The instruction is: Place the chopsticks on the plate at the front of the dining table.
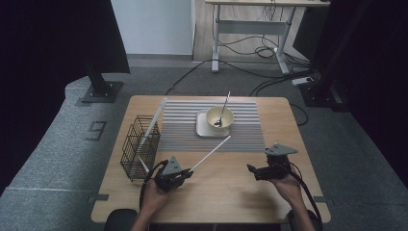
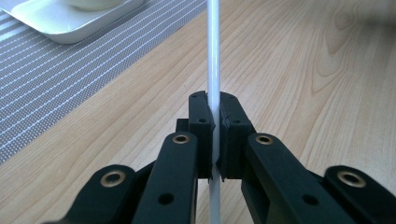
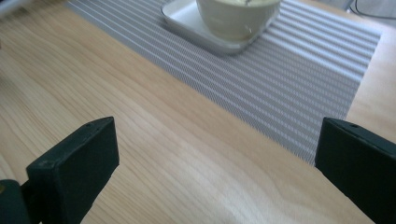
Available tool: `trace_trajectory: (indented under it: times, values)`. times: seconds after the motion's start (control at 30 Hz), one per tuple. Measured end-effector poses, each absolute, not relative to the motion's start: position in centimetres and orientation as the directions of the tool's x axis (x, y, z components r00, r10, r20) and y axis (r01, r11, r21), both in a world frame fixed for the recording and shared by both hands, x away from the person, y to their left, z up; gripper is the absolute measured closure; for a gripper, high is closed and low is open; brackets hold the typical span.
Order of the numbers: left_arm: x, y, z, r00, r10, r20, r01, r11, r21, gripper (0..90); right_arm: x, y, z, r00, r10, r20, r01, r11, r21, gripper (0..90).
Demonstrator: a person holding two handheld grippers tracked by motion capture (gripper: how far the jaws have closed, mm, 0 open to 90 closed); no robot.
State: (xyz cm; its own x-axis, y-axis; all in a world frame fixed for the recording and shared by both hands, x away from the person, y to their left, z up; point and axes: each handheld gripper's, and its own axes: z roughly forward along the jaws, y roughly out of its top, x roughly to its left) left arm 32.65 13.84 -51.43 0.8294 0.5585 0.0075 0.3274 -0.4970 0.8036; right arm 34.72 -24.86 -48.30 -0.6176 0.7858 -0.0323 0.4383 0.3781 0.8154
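left gripper (image 2: 215,126) clamped tight on white stick (image 2: 213,56), stick angled up toward placemat (image 1: 240,137). right gripper (image 3: 215,154) jaws wide apart, nothing between, over bare table (image 1: 226,192).

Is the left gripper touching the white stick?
Touching. In the left gripper view the left gripper has its jaws shut on the white stick, both pads pressed against its sides. The high view shows the stick running out from it.
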Motion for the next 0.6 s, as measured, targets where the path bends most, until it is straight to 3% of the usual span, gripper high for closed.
trace_trajectory:
  times: [0.6]
  values:
    - [33.2, 13.5, -51.7, 0.797, 0.604, 0.010, 0.374, -0.507, 0.776, 85.4, 34.6, -25.9, -54.5, -0.623, 0.782, -0.005, 0.514, 0.414, 0.752, 0.0]
